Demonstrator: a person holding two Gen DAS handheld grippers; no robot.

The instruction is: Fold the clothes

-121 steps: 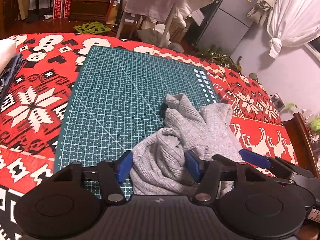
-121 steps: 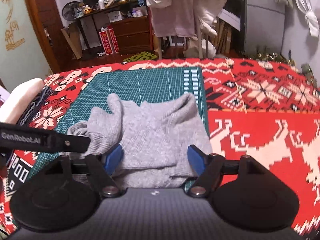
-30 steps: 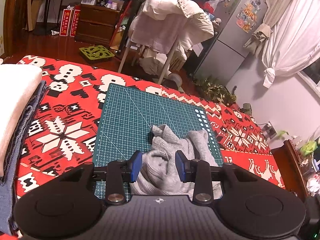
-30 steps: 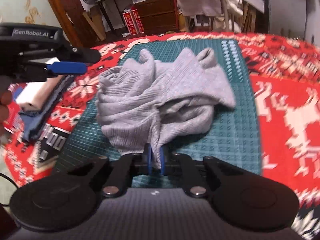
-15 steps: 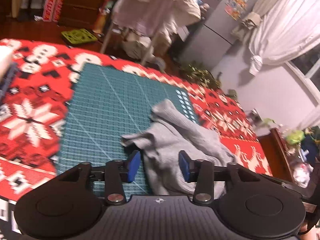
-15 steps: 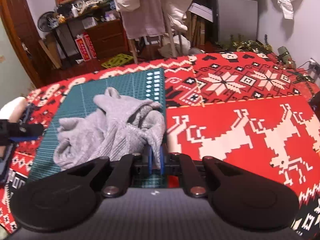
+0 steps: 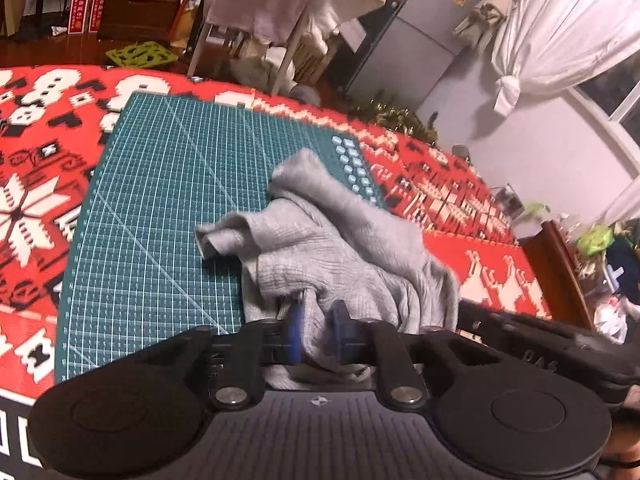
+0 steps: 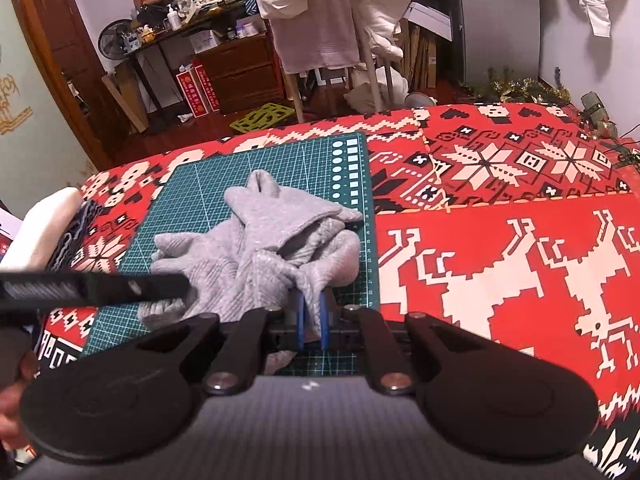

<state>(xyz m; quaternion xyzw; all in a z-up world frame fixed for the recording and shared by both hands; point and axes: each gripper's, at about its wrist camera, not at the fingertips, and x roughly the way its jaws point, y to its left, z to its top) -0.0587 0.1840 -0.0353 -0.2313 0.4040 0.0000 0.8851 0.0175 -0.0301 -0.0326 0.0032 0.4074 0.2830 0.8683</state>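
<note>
A crumpled grey ribbed garment (image 7: 328,248) lies on the green cutting mat (image 7: 168,200), near its right edge. My left gripper (image 7: 318,336) is shut on a bunch of the garment's near edge. My right gripper (image 8: 312,320) is shut on another fold of the same garment (image 8: 260,248) close to the mat's (image 8: 200,184) near right corner. The right gripper's body shows at the right of the left wrist view (image 7: 536,344). The left gripper's arm crosses the left of the right wrist view (image 8: 92,286).
The mat lies on a red patterned cloth (image 8: 500,240). A stack of folded clothes (image 8: 44,228) sits at the left edge. Beyond the far edge stand a chair draped with laundry (image 8: 332,20), a wooden cabinet (image 8: 240,68) and a fridge (image 7: 420,32).
My left gripper has closed from open onto the garment's near edge. My right gripper stays shut on its fold. The garment has shifted a little on the mat.
</note>
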